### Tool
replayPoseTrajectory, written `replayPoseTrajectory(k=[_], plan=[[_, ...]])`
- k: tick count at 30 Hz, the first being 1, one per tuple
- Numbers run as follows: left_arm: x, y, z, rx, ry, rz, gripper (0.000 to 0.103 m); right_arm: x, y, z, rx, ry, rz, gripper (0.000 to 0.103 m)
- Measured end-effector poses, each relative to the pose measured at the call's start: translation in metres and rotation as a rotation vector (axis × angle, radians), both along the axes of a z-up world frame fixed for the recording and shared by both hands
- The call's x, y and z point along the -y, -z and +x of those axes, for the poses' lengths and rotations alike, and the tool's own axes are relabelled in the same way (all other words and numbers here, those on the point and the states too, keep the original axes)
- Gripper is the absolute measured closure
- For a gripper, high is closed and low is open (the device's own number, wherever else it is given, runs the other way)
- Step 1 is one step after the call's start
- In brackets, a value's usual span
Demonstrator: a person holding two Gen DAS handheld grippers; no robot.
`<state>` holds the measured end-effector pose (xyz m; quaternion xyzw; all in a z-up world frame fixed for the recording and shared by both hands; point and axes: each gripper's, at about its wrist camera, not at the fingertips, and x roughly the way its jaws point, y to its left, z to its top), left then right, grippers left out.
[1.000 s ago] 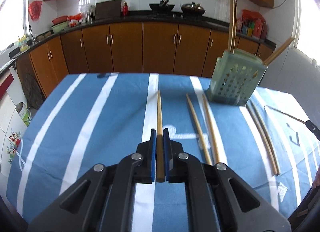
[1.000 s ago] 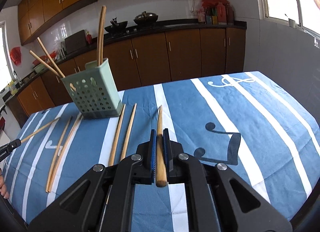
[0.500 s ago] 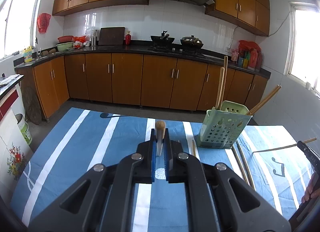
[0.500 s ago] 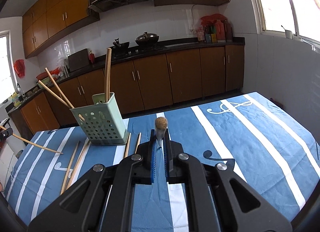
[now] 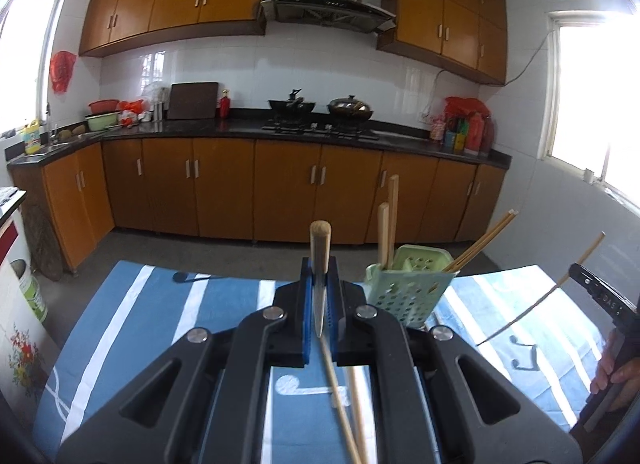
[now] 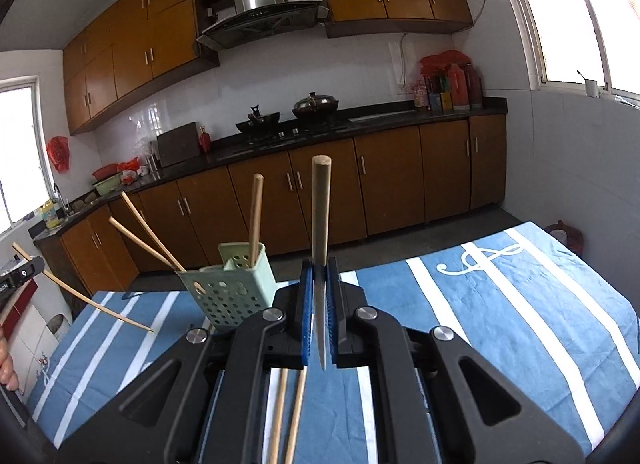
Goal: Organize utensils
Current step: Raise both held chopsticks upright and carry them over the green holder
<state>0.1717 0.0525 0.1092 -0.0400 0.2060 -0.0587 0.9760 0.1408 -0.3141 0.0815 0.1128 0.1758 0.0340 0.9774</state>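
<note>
My left gripper (image 5: pixel 320 292) is shut on a wooden chopstick (image 5: pixel 320 240) that tilts up and away above the blue striped tablecloth (image 5: pixel 160 324). Just to its right stands the green perforated holder (image 5: pixel 408 288) with several chopsticks in it. My right gripper (image 6: pixel 320 296) is shut on another chopstick (image 6: pixel 321 204), also raised, with the holder (image 6: pixel 232 292) to its left. Each view catches the other gripper at its edge with its stick: the right one (image 5: pixel 600 296), the left one (image 6: pixel 20 276). Loose chopsticks (image 6: pixel 288 416) (image 5: pixel 344 404) lie on the cloth below the grippers.
A person's hand (image 5: pixel 612 368) shows at the right edge. Behind the table runs a kitchen counter (image 5: pixel 280 132) with pans, bottles and brown cabinets. The tablecloth (image 6: pixel 520 324) stretches to the right of the holder.
Both grippers have risen from the table, each lifting its chopstick off the cloth. The sticks lay flat a second ago and now hang in the air, tilted up.
</note>
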Motion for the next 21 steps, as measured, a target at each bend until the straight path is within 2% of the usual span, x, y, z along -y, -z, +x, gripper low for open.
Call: replayPoseTrajectory(k=[5, 9, 16, 21], plan=[[0.020, -0.030, -0.006, 0.038, 0.084, 0.003, 0.095, -0.006, -0.037, -0.005, 0.089, -0.060, 0.042, 0.096], [0.032, -0.048, -0.008, 0.077, 0.120, -0.009, 0.095, -0.014, -0.053, -0.003, 0.138, -0.086, 0.048, 0.096], [0.054, -0.074, 0.007, 0.135, 0.138, -0.064, 0.095, -0.030, -0.061, 0.012, 0.171, -0.109, 0.039, 0.096], [0.067, -0.090, 0.027, 0.193, 0.104, -0.092, 0.095, -0.039, -0.062, 0.027, 0.184, -0.116, 0.025, 0.096]])
